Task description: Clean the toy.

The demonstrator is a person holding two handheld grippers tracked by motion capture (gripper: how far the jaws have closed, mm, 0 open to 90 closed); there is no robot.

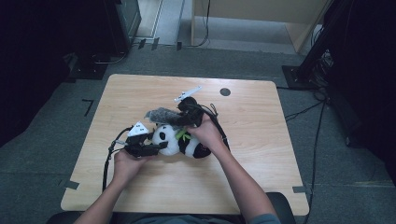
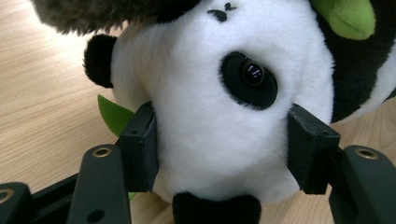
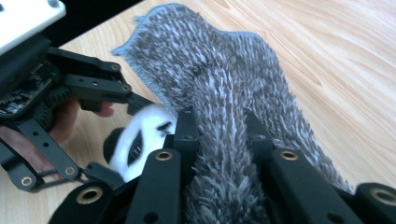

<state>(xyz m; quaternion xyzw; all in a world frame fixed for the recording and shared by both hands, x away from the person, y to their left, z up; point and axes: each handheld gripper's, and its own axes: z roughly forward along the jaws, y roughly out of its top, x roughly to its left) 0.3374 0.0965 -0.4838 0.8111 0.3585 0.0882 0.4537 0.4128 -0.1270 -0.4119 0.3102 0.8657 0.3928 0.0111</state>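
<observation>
Near the wooden table's [image 1: 261, 154] centre, the left gripper [image 2: 219, 154] clamps the soft black-and-white plush panda's [image 1: 180, 141] squashy head; at eleven o'clock, the right gripper [image 3: 219, 140] pinches a limp, light grey fuzzy cloth [image 3: 224, 93], best held bunched.

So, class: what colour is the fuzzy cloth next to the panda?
Mottled grey and white; the cloth shows best in the right gripper view.

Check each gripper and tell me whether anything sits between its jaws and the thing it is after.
Nothing visible does. The left gripper has its pads pressed straight onto the panda plush head. The right gripper is clamped directly on the grey fuzzy cloth, which lies against the panda's head.
</observation>
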